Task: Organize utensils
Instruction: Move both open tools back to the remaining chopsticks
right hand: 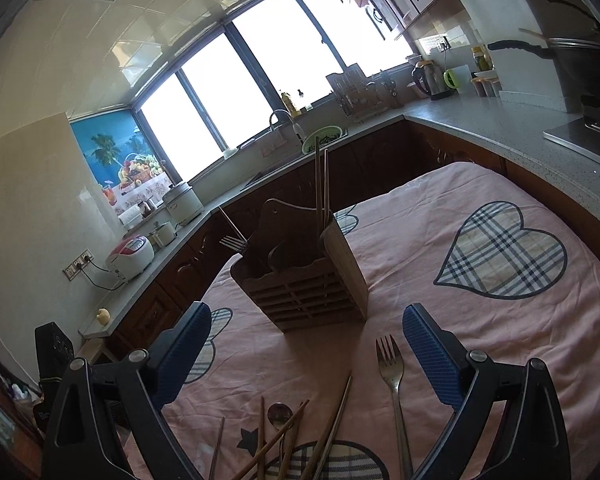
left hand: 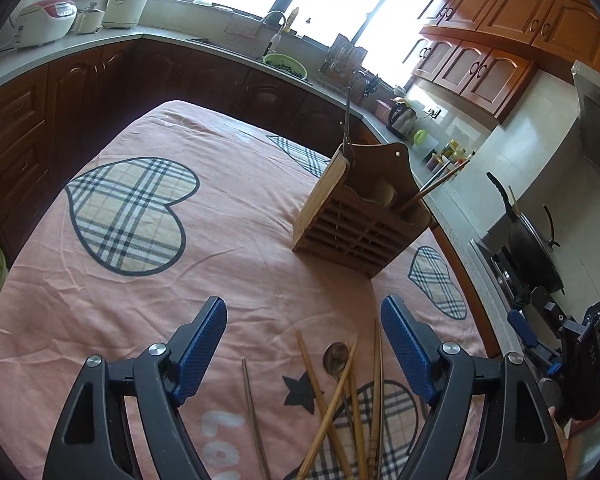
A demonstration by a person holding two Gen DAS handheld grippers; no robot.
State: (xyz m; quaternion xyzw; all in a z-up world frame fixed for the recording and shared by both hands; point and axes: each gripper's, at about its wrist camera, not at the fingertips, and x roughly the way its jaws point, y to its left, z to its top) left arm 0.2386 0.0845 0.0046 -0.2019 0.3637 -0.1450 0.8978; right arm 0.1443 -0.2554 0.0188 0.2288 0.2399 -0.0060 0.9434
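Chopsticks [left hand: 332, 408] and a spoon [left hand: 336, 356] lie loose near the tablecloth's [left hand: 228, 248] front edge, between my left gripper's [left hand: 304, 344] released jaws. Farther back stands the wooden holder [right hand: 304, 280], their likely destination. Rightward, my right gripper [right hand: 306, 348] gapes empty beside the fork [right hand: 392, 376].

From where I look, the sink faucet [left hand: 275, 20] is my landmark on the grey countertop [left hand: 100, 42]. Just right of it sits a green colander [left hand: 285, 65], and further right a dish rack [left hand: 344, 60]. Beyond that, round the corner, stands an electric kettle [left hand: 401, 118]. Well left of the faucet I see a white rice cooker [left hand: 46, 20] and a cream crock pot [left hand: 125, 6].
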